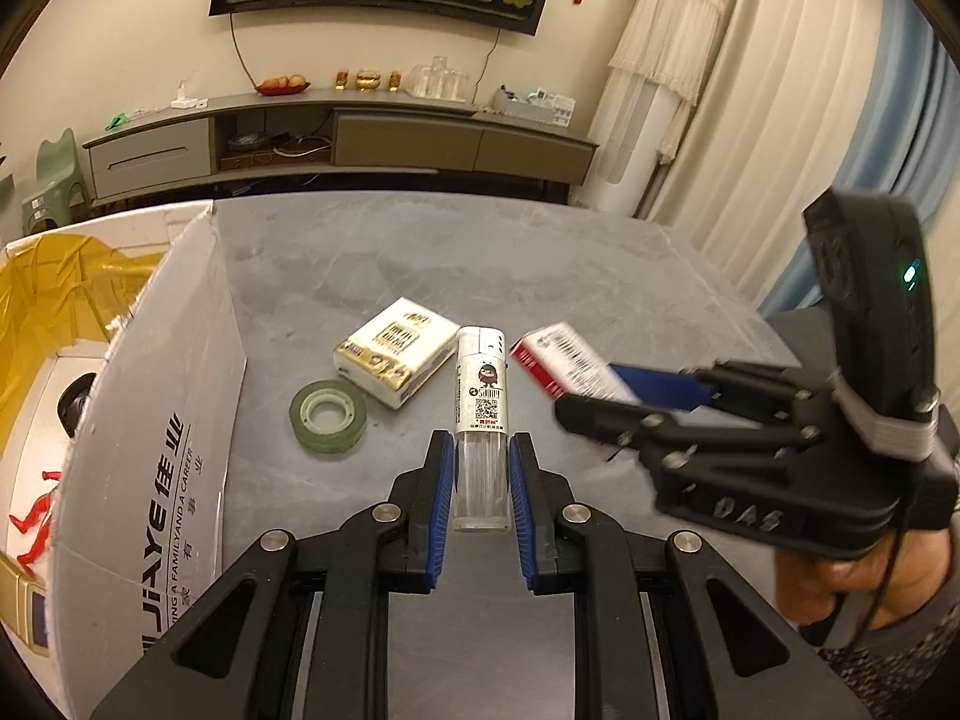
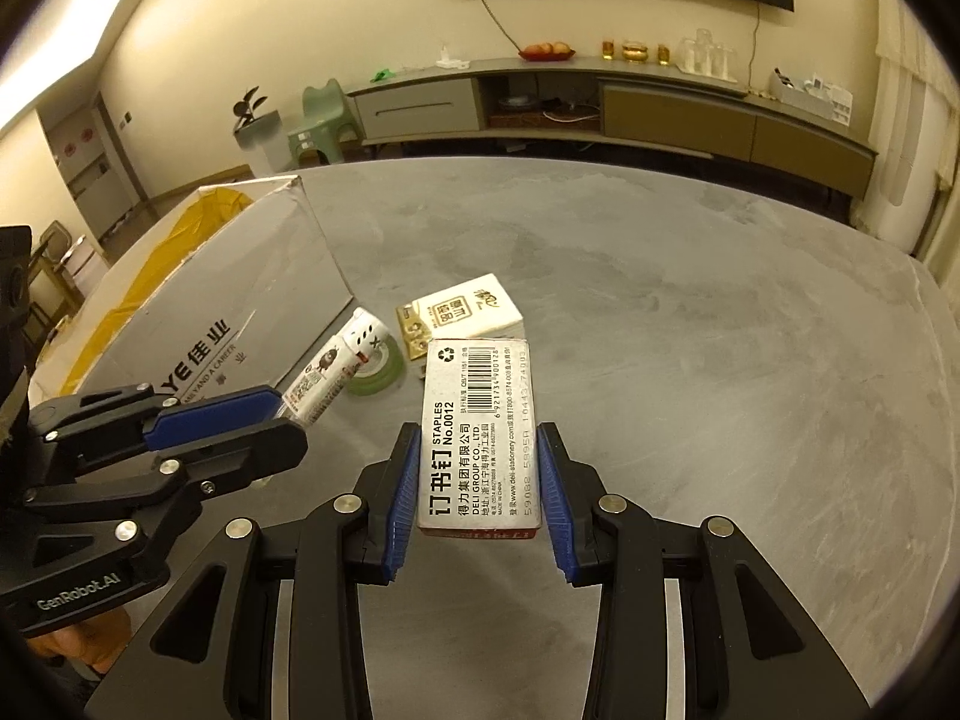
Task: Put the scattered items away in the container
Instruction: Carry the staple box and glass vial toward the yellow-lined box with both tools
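Left gripper (image 1: pixel 480 468): fingers narrowed onto the clear base of a white lighter (image 1: pixel 481 414), blue pads at both sides. Right gripper (image 2: pixel 477 468): fingers closed on a staples box (image 2: pixel 480 438), held barcode side up. Grey counter (image 1: pixel 480 258) carrying a tissue pack (image 1: pixel 396 351) and a green tape roll (image 1: pixel 329 417), just beside each other. Open cardboard box (image 1: pixel 162 420) at left, yellow-lined. Behind: low media cabinet (image 2: pixel 600 102), curtains. Both grippers levelled forward over the counter, side by side.
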The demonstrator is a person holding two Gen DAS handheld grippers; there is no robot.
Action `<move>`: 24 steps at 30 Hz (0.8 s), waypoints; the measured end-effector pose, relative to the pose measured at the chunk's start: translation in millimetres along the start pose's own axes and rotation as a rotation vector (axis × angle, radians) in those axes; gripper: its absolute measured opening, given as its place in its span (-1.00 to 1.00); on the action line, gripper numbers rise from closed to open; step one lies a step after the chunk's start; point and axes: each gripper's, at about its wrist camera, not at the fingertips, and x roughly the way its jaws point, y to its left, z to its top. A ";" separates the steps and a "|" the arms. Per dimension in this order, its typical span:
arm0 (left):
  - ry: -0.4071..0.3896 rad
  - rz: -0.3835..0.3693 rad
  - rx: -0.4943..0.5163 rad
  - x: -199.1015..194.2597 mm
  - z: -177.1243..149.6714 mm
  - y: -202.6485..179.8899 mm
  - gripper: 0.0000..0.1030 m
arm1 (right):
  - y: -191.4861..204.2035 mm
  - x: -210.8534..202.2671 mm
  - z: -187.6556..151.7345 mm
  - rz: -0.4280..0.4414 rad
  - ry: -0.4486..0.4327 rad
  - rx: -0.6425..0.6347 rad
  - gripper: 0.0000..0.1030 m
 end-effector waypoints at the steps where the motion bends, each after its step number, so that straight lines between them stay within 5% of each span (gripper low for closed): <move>1: -0.006 -0.007 0.003 -3.4 0.4 -1.8 -0.61 | 1.8 -2.1 -2.1 0.002 -0.004 0.009 -0.24; 24: -0.151 -0.125 0.017 -96.6 -4.6 -13.9 -0.62 | 44.5 -63.2 -24.4 0.027 -0.109 0.115 -0.24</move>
